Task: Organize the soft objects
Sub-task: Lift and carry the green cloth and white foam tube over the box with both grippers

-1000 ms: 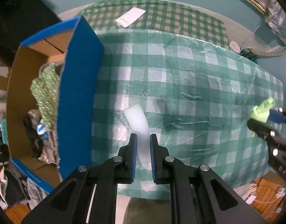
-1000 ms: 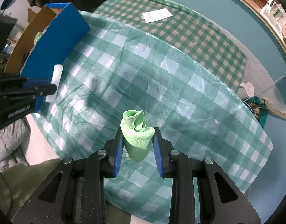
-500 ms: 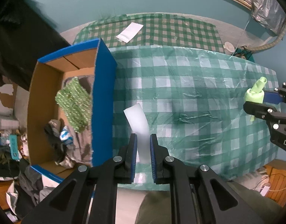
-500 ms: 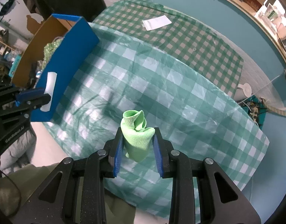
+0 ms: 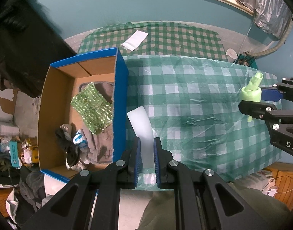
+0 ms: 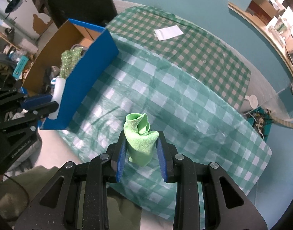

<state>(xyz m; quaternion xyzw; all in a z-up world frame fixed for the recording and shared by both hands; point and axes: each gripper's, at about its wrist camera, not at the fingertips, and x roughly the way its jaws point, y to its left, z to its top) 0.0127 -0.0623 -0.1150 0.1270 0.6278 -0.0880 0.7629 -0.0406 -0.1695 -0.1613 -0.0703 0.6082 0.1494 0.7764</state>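
1. Left gripper (image 5: 146,153) clenched on white foam strip (image 5: 141,126), raised beside blue wall of cardboard box (image 5: 119,99), likely to clear the rim
2. Right gripper (image 6: 140,151) pinching green cloth (image 6: 139,136) above checked tablecloth (image 6: 184,99), apparently awaiting its turn
3. Box already holds a glittery green fabric (image 5: 91,108)

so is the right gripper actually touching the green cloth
Touching. The right wrist view shows the right gripper with both blue pads pressed against the sides of the green cloth, which is held up off the table.
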